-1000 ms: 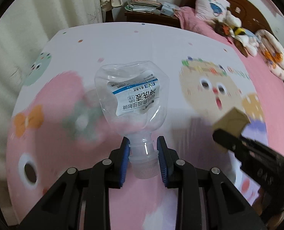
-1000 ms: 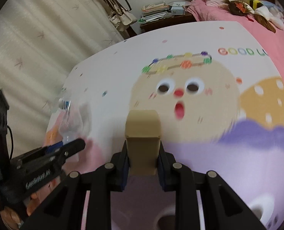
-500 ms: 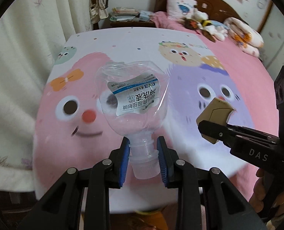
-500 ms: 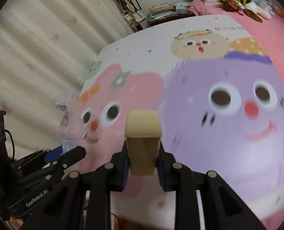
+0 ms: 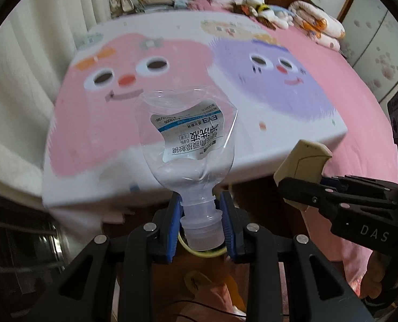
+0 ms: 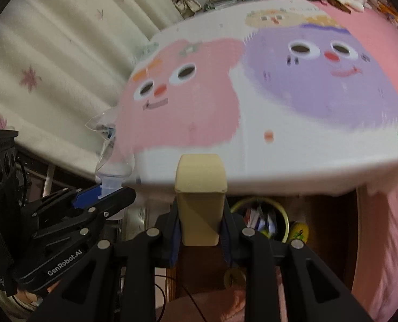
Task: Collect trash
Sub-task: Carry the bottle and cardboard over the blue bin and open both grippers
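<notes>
My left gripper is shut on the neck of a crushed clear plastic bottle with a white and blue label, held base forward off the foot of the bed. My right gripper is shut on a small tan carton. The carton and right gripper also show at the right of the left wrist view. The bottle and left gripper show at the left of the right wrist view. A yellow-rimmed bin with wrappers stands on the floor under the bed's edge, just past the carton.
The bed has a cartoon-face cover. Pillows and soft toys lie at its far end. Curtains hang on the left. A nightstand with papers is at the back. A yellow item lies next to the bin.
Both grippers have pulled back and lowered past the foot of the bed, each still holding its item. The bed edge, the floor and the bin have come into view.
</notes>
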A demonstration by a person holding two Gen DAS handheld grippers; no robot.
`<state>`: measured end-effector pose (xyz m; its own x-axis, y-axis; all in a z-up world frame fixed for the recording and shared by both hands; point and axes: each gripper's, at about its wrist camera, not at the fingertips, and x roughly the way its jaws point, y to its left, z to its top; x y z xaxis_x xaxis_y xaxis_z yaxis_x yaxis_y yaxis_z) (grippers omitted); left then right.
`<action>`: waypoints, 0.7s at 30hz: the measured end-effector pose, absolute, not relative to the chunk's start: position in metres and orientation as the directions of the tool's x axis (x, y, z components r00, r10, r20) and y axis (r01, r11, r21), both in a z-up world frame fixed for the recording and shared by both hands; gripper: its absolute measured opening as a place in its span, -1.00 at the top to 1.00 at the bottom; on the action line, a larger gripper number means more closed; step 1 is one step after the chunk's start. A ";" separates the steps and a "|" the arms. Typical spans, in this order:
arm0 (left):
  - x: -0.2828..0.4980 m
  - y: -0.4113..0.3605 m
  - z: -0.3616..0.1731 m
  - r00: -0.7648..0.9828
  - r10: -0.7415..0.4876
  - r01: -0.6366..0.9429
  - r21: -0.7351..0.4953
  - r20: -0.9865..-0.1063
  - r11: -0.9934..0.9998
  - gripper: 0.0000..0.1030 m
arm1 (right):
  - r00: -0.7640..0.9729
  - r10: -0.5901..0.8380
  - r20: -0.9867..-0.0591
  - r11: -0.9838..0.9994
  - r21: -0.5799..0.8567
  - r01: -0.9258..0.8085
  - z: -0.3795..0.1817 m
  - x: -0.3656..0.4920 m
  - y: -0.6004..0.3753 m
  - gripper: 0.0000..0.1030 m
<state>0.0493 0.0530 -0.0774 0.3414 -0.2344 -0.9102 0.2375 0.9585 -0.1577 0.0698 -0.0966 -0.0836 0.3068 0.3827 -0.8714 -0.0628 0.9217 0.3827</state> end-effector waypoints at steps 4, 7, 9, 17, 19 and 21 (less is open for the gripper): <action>0.034 0.047 -0.104 0.281 -0.241 0.239 -0.175 -0.929 0.955 0.48 | 0.266 0.359 -0.894 0.932 0.361 -0.044 -0.106 0.058 -0.097 0.52; 0.026 0.041 -0.131 0.231 -0.236 0.231 -0.183 -0.944 0.956 0.48 | 0.211 0.349 -0.913 0.935 0.355 -0.012 -0.140 0.051 -0.100 0.52; 0.024 0.037 -0.152 0.197 -0.235 0.219 -0.190 -0.952 0.957 0.48 | 0.180 0.346 -0.921 0.935 0.353 0.011 -0.165 0.049 -0.104 0.52; 0.035 0.012 -0.262 0.115 -0.207 0.177 -0.185 -0.972 0.967 0.48 | 0.089 0.329 -0.940 0.939 0.336 0.080 -0.289 0.056 -0.127 0.52; 0.039 0.006 -0.287 0.102 -0.199 0.173 -0.180 -0.975 0.968 0.48 | 0.072 0.329 -0.942 0.938 0.335 0.089 -0.314 0.056 -0.134 0.52; 0.042 0.001 -0.310 0.084 -0.196 0.171 -0.180 -0.977 0.969 0.48 | 0.049 0.331 -0.942 0.937 0.334 0.098 -0.343 0.056 -0.139 0.52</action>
<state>0.0421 0.0010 -0.3105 0.0842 -0.1964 -0.9769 0.1706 0.9688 -0.1800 0.0562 -0.1390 -0.3427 0.0488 0.3311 -0.9423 0.0982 0.9373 0.3344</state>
